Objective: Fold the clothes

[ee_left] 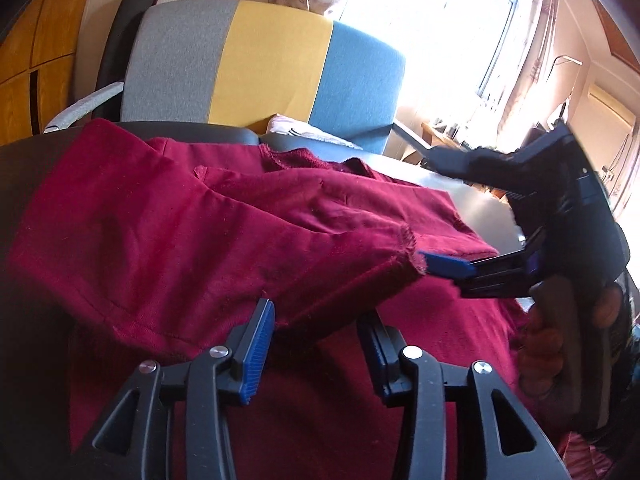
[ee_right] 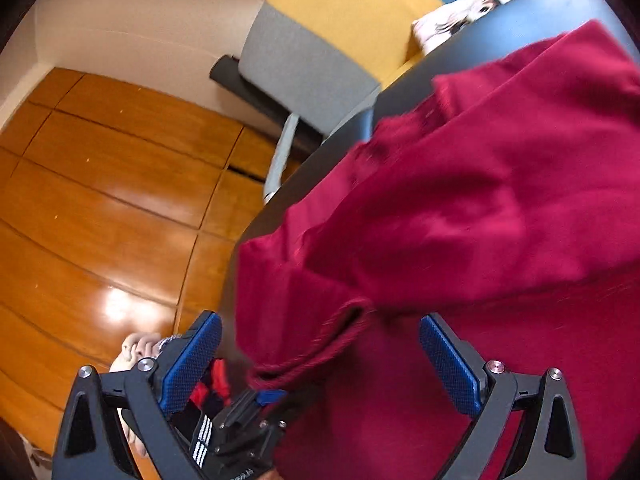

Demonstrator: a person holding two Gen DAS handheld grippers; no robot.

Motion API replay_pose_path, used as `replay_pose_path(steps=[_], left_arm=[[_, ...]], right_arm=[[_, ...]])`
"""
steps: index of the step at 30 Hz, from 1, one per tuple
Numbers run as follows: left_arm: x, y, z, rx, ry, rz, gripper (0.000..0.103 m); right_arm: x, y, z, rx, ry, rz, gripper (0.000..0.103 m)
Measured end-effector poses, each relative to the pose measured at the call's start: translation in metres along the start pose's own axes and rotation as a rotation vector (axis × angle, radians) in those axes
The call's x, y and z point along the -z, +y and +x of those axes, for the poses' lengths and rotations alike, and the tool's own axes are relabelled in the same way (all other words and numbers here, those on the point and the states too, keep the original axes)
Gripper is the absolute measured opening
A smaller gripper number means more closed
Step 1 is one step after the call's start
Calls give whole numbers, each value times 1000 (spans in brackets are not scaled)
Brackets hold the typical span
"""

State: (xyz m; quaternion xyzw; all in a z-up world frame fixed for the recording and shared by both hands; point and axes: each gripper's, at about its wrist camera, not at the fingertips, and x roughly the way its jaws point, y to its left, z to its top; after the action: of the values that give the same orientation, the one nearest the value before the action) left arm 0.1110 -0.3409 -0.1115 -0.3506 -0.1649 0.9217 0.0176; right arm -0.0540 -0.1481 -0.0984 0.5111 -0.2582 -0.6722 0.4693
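The left tool point(ee_left: 316, 344) stands open at lower centre, the right tool point(ee_right: 320, 360) wide open; both have let go of the dark red knit garment point(ee_left: 208, 236) spread on the black tabletop point(ee_left: 476, 200). The sleeve fold looks finished, so fresh edges need grasping.

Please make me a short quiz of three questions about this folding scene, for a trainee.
1. True or false: the red garment lies on the table.
2. Which colours has the back of the chair? A: grey, yellow, blue. B: green, white. C: black only.
3. Fill in: the jaws of the right gripper stand ____ (open or shut).

Key: 1 true; 2 A; 3 open.
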Motion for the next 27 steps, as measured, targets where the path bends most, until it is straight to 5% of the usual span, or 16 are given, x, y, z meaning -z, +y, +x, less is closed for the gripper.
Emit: replay_pose_path(steps=[3, 5, 8, 10, 17, 23, 27], left_arm=[[3, 1, -11, 18, -18, -15, 45], [9, 7, -16, 21, -18, -20, 45], [18, 15, -18, 18, 0, -27, 45], [23, 23, -15, 9, 22, -37, 45], [7, 32, -4, 11, 21, -46, 45], [-25, 39, 20, -56, 21, -23, 45], [-46, 70, 28, -133, -10, -133, 45]], right_arm=[[6, 13, 13, 58, 33, -76, 82], [11, 20, 23, 154, 62, -161, 50], [19, 23, 35, 298, 111, -270, 18], [24, 28, 38, 379, 131, -354, 7], [4, 95, 7, 409, 24, -620, 6], [-36, 124, -18, 385, -59, -649, 6], [-55, 120, -25, 365, -92, -602, 6]])
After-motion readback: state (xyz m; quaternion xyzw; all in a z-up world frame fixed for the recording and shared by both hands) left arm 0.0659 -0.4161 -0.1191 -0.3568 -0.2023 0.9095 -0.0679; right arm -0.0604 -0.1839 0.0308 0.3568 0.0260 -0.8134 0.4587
